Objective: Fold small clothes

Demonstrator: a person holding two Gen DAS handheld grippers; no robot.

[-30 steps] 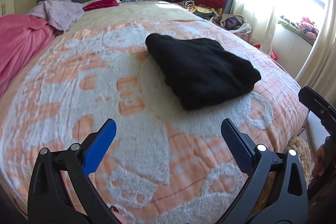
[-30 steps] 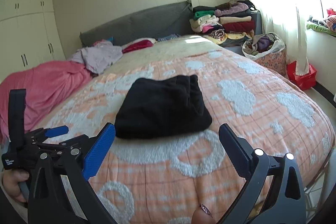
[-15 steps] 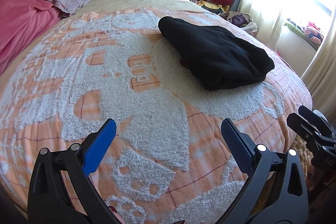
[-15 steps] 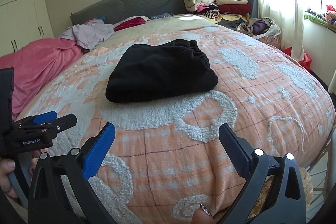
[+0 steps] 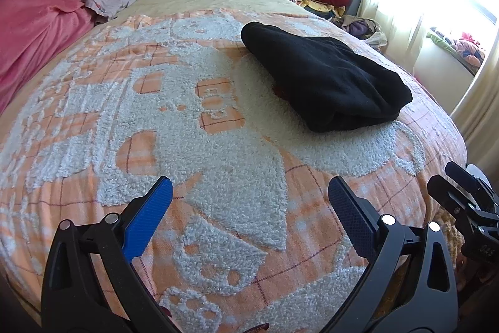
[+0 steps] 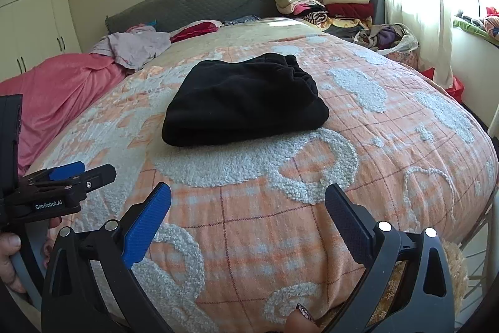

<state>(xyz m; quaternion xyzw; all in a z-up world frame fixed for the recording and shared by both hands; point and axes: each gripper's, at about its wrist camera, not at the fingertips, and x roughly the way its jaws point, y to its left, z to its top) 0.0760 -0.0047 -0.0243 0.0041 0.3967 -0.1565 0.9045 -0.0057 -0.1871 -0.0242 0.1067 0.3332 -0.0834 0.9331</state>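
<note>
On the orange-and-white fleecy bedspread (image 5: 193, 145) lies a folded black fleece garment (image 6: 243, 105), well ahead of both grippers. Left gripper (image 5: 249, 208) and right gripper (image 6: 248, 208) hover near the bedspread's front edge, jaws spread wide, holding nothing.

Garment: folded black fleece piece (image 6: 246, 102), lying flat mid-bed.
Bed cover: orange-and-white tufted blanket (image 6: 312, 177).
Right gripper (image 6: 248, 208): jaws spread wide, empty, above the bed's near edge, well short of the garment.
Left gripper (image 6: 67, 177): low left, hand (image 6: 7, 258) on its handle; jaw state unclear.
Far right corner: stack of folded clothes (image 6: 327, 0).
Left side: pink blanket (image 6: 56, 89).
</note>
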